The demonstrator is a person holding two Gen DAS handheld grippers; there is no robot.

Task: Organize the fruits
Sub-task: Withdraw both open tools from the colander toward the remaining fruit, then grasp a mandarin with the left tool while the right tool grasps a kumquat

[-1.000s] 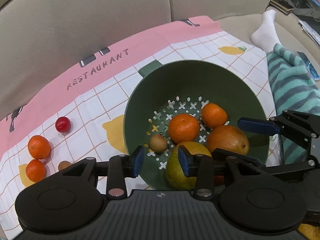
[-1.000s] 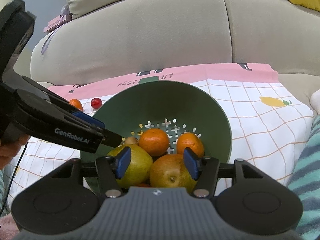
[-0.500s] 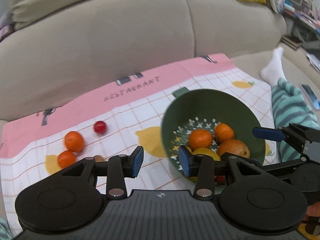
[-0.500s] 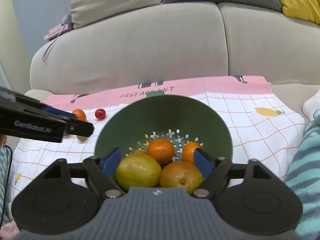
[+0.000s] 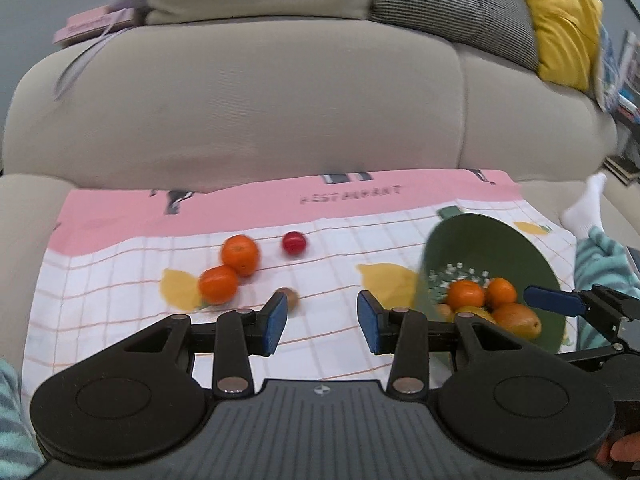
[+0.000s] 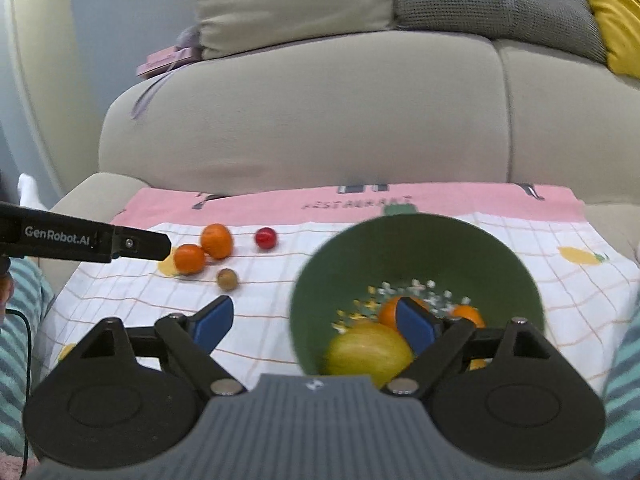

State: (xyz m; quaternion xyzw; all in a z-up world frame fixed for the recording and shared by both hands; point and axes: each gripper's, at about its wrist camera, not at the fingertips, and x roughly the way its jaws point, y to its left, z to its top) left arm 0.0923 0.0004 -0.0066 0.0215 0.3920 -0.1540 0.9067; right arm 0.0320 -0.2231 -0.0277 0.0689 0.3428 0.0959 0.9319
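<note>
A green colander bowl (image 5: pixel 480 240) (image 6: pixel 420 248) sits on the checked cloth at the right. It holds two tangerines (image 5: pixel 464 294), a yellow-green pear (image 6: pixel 368 350) and a brown pear (image 5: pixel 516 318). On the cloth at the left lie two tangerines (image 5: pixel 239 254) (image 5: pixel 218 284), a red cherry tomato (image 5: pixel 294 243) and a small brown fruit (image 5: pixel 291 295). My left gripper (image 5: pixel 320 322) is open and empty above the cloth, near the small brown fruit. My right gripper (image 6: pixel 312 322) is open wide and empty at the bowl's near left rim.
The pink and white cloth (image 5: pixel 340 240) lies on a beige sofa seat (image 5: pixel 280 100). Cushions (image 5: pixel 452 4) line the sofa back. A person's striped legs (image 5: pixel 596 256) and a white sock (image 5: pixel 584 208) lie at the right. A pink book (image 5: pixel 96 26) rests on the armrest.
Both grippers have pulled back from the bowl and risen. The left one swung left over the loose fruit. The right gripper's jaws opened wider.
</note>
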